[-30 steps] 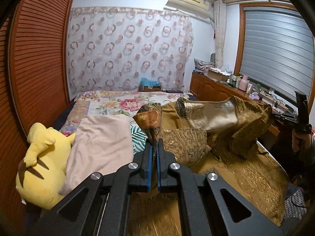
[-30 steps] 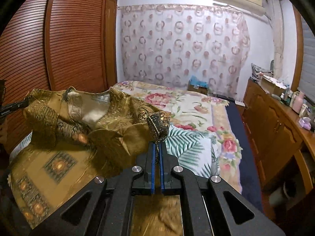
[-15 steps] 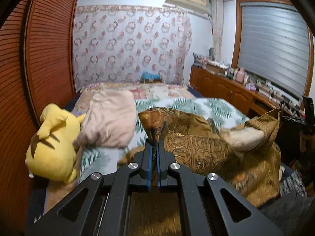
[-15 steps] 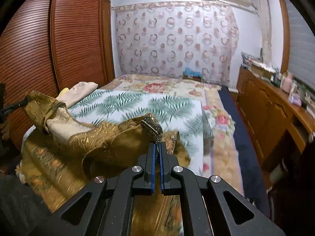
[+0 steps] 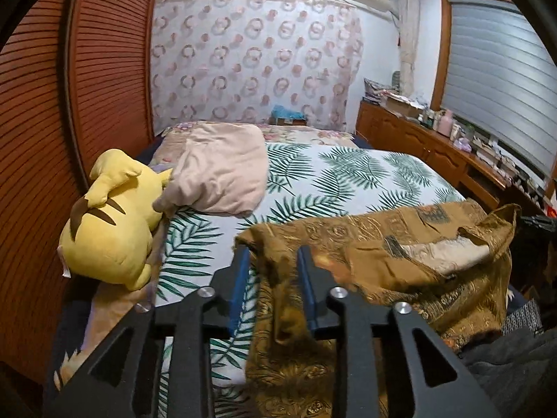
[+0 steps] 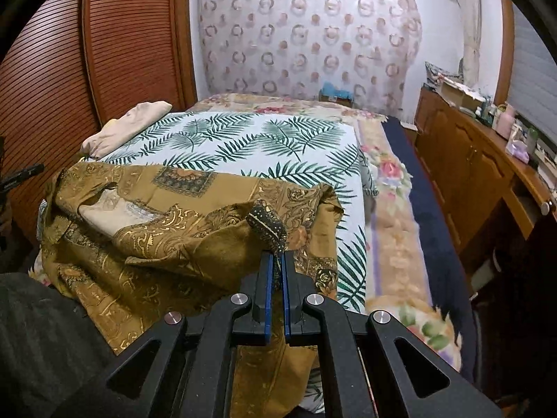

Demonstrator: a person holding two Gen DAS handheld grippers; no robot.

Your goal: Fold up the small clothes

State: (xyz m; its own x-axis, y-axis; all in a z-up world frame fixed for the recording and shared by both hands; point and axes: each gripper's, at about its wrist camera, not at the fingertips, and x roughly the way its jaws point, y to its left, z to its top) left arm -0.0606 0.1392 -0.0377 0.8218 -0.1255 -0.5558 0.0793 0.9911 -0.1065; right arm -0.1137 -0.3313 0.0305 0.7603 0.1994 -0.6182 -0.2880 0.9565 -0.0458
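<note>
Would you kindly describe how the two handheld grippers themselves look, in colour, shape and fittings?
Both look alike. The left gripper and the right gripper are matte black, with angular arms that have cut-out openings and round silver bolt heads. Each finger carries a slim blue pad on its inner face. No cables or markings show.

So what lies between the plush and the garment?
Left wrist view: bare leaf-print sheet separates the yellow plush from the gold garment; nothing else lies there.
</note>
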